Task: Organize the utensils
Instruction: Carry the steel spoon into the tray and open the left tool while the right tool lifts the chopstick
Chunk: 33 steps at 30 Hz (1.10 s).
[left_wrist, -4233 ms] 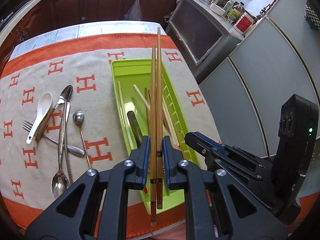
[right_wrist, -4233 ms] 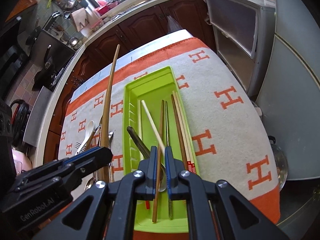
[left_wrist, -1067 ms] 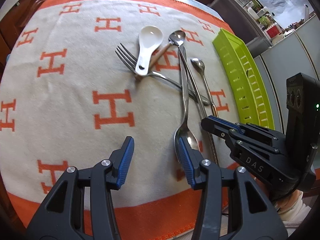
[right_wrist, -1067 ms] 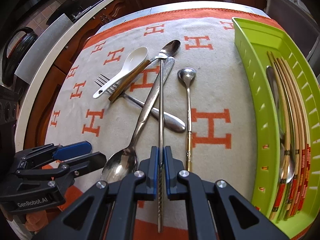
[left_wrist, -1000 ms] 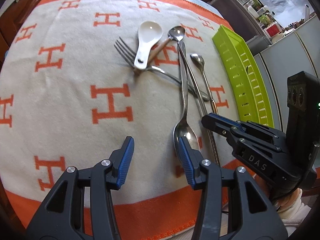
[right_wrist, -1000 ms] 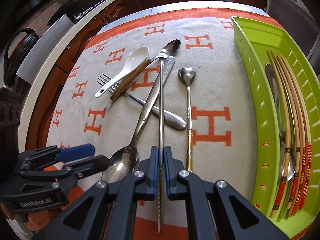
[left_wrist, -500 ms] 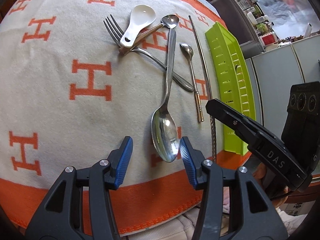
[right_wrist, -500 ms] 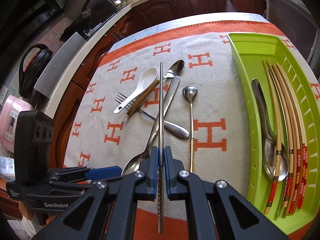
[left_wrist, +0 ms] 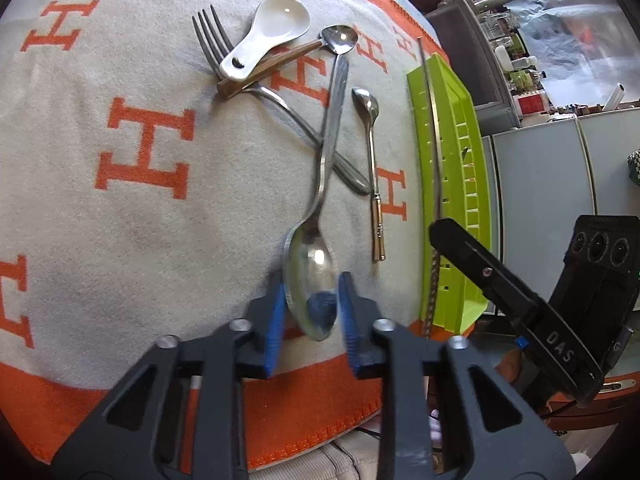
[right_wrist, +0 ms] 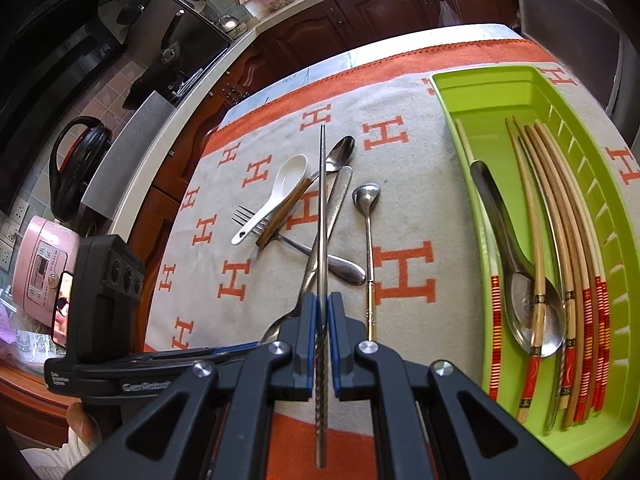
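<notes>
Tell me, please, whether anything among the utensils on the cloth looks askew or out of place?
Yes: the big spoon lies crossed over the fork, whose tines sit under the white ceramic spoon. They form a tangled pile, not neat rows.

We see a beige woven cloth (right_wrist: 400, 216) patterned with orange H letters and edged by an orange band. On it lies a glossy white ceramic spoon (left_wrist: 267, 42), a silver metal fork (left_wrist: 216, 46) and a shiny silver tablespoon (left_wrist: 314, 268). Our bright lime-green plastic tray (right_wrist: 492, 80) holds tan wooden chopsticks (right_wrist: 560, 216) banded red and yellow at their ends. The black grippers carry blue pads (left_wrist: 276, 320).
</notes>
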Each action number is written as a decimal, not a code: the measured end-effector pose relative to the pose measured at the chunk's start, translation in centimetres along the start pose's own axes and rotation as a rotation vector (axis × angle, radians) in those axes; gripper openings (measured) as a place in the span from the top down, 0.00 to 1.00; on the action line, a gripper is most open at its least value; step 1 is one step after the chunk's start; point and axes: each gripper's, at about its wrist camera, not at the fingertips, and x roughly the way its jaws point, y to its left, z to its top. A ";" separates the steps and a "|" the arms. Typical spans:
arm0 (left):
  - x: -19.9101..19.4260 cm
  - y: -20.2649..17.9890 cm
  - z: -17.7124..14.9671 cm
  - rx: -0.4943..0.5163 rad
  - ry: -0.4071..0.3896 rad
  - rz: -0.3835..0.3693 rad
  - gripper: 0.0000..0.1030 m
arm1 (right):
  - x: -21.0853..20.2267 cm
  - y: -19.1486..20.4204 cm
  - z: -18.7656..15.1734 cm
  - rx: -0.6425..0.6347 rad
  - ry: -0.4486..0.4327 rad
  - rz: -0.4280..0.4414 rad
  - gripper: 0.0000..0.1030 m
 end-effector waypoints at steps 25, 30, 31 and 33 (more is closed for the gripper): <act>-1.4 -1.3 -0.6 -0.133 -0.099 -0.030 1.00 | -4.6 -3.6 -0.3 0.109 -0.095 0.046 0.95; -2.8 -2.8 -0.7 -0.126 -0.126 -0.044 1.00 | -5.8 -4.3 -0.2 0.124 -0.117 0.052 0.95; -3.1 -3.3 -0.6 -0.119 -0.133 -0.044 1.00 | -6.1 -4.5 -0.2 0.127 -0.123 0.049 0.95; -3.6 -4.1 -0.5 -0.106 -0.140 -0.045 1.00 | -6.8 -4.9 -0.1 0.136 -0.137 0.035 0.95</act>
